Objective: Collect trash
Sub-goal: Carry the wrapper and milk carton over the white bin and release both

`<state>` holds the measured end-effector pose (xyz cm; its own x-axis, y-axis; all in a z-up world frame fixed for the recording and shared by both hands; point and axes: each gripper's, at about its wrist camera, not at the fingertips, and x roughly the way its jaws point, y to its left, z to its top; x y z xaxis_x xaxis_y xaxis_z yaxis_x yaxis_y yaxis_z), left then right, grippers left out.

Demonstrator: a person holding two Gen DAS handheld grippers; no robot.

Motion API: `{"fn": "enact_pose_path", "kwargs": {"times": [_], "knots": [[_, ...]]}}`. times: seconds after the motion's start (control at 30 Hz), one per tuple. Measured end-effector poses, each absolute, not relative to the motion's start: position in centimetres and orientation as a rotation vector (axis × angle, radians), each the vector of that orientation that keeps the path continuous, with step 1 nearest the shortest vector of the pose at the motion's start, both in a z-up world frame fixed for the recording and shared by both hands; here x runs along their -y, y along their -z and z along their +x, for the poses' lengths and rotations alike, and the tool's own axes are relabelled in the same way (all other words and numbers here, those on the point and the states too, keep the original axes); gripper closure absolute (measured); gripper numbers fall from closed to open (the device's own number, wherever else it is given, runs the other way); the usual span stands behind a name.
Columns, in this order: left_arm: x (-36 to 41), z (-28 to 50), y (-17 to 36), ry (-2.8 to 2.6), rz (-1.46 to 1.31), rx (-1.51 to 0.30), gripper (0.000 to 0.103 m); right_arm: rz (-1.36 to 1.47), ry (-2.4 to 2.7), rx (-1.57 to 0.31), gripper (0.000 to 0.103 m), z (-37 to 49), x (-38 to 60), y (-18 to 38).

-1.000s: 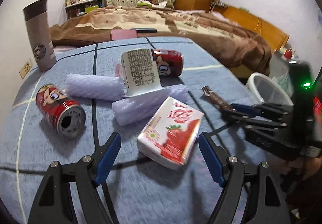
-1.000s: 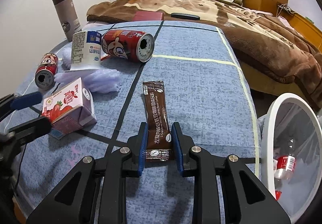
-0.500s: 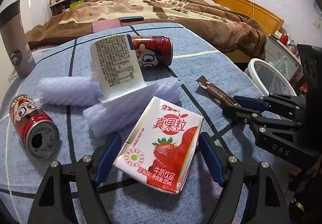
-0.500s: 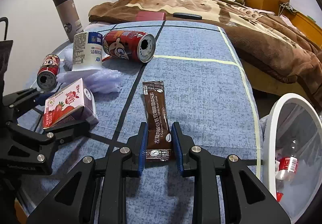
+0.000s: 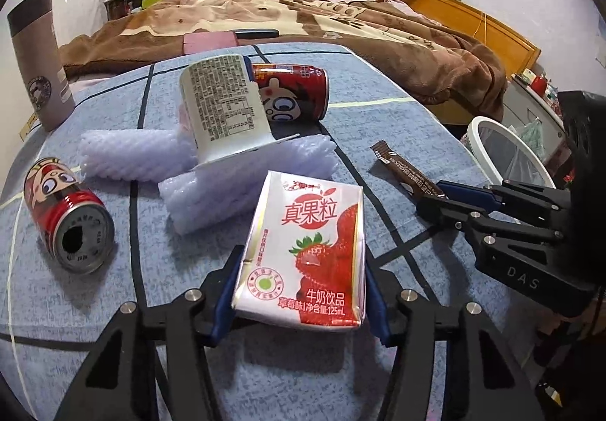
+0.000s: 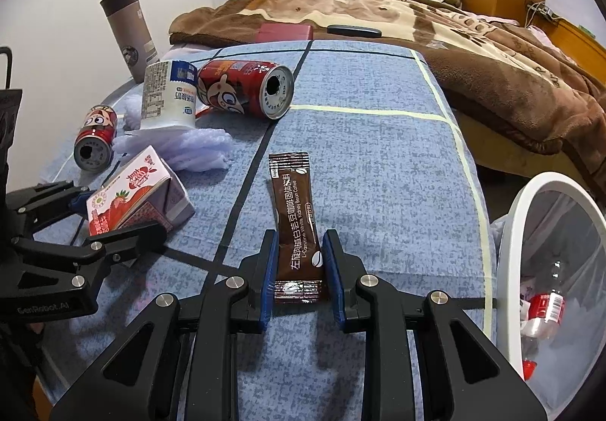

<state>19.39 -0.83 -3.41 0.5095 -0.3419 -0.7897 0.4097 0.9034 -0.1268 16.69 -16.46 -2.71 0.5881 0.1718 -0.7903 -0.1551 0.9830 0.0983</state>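
I closed my left jaws on the milk carton while the right kept its sachet.

My left gripper had just been closing; a second earlier its jaws stood wide, now they clamped the strawberry milk carton on the worktop. To the right, my right gripper stayed shut on the coffee sachet, near the bin; both seemed ready to lift.

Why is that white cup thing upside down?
The yogurt cup sits mouth-down and tilted, propped on crumpled foam netting. Both red cans lie tipped on their sides too. Nothing looks spilled.
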Motion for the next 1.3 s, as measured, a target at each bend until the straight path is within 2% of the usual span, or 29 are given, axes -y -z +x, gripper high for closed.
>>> {"fn": "enact_pose_path", "kwargs": {"times": [0.63,1.3], "knots": [[2.9,16.5,0.2,0.447,0.066,-0.859,0.044,0.111,-0.175,-0.840,0.078,14.2,19.0,0.5],[14.1,14.7,-2.5,0.596,0.132,-0.788,0.044,0.182,0.026,-0.743,0.078,10.2,28.3,-1.9]]}}
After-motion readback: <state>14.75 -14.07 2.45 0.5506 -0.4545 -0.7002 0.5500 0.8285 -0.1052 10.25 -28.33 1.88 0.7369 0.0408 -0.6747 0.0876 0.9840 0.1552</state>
